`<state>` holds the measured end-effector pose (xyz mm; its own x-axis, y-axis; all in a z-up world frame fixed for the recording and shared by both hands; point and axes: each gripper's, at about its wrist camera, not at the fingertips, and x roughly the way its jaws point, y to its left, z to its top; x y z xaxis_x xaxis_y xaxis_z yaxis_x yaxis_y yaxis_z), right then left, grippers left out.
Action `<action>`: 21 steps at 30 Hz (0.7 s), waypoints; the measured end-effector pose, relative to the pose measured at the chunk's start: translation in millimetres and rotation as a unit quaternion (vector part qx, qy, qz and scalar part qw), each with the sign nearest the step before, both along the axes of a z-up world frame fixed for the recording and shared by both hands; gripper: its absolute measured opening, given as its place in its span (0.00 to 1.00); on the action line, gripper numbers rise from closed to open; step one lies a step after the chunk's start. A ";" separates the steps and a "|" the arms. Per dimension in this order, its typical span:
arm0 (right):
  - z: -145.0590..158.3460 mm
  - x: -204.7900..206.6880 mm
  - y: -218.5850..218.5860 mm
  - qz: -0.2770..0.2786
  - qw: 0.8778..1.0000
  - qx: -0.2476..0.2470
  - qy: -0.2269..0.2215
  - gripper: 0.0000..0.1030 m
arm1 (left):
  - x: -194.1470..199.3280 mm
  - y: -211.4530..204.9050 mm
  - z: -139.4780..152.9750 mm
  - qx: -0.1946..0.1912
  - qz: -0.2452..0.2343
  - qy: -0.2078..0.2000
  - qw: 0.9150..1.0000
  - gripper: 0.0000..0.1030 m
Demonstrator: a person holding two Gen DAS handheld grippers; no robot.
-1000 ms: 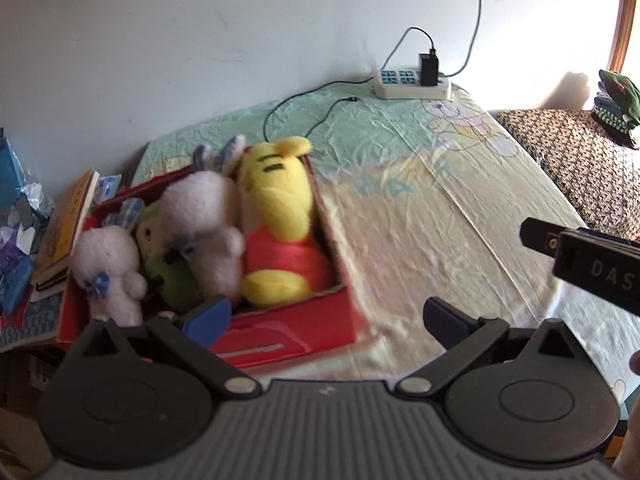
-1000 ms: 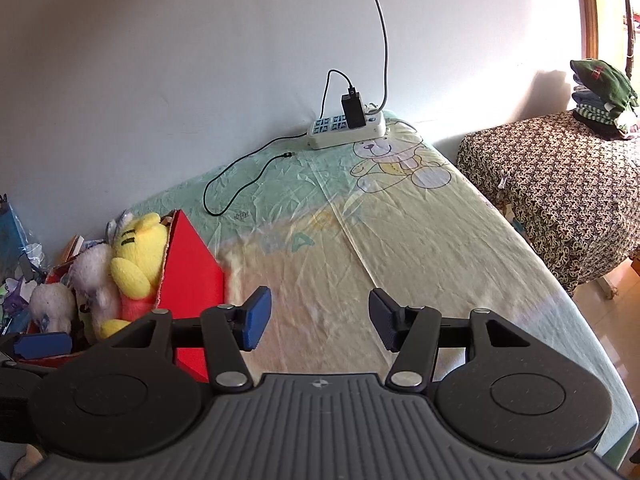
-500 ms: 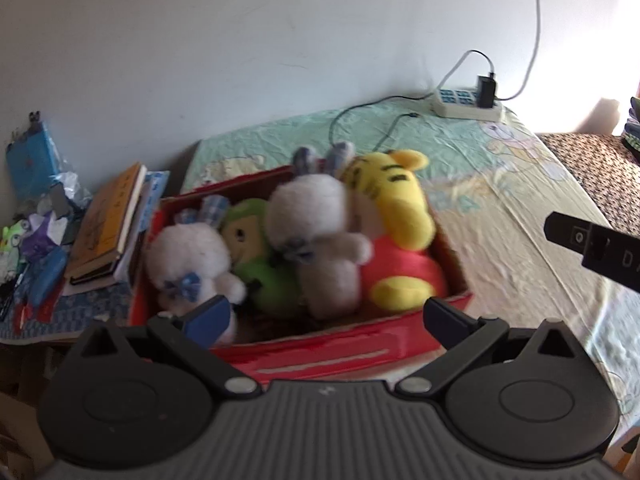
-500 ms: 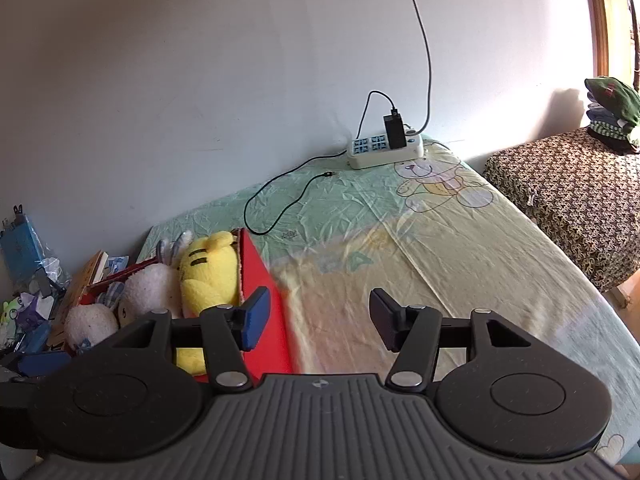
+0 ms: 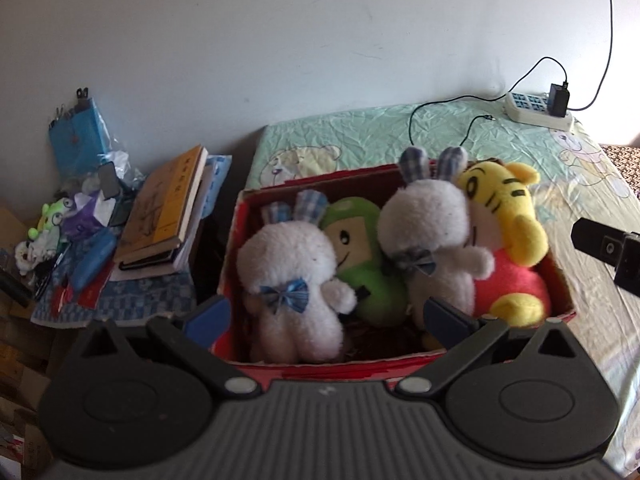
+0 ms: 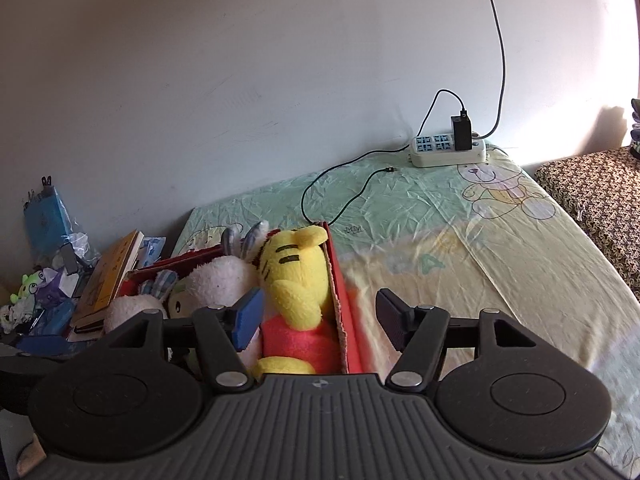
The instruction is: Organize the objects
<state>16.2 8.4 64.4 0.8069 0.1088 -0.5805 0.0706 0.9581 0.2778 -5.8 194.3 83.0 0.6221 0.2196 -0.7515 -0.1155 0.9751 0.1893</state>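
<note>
A red box sits on the bed at its left end, holding four plush toys side by side: a white rabbit, a green doll, a second rabbit and a yellow tiger against the right wall.

The left hand-held gripper hovers over the box's near edge with its jaws wide apart and nothing clamped; the first rabbit shows between them.

The right hand-held gripper straddles the box's right wall, its jaws opening, its pads pressing on nothing; the tiger lies by the left finger.

Books and clutter lie left of the bed. A power strip rests at the far edge.
</note>
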 end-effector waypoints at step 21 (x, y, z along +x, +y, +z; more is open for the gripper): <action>-9.8 13.4 46.4 0.012 0.998 -0.058 0.006 0.67 | 17.5 35.2 -24.4 -0.010 0.026 0.030 0.999 1.00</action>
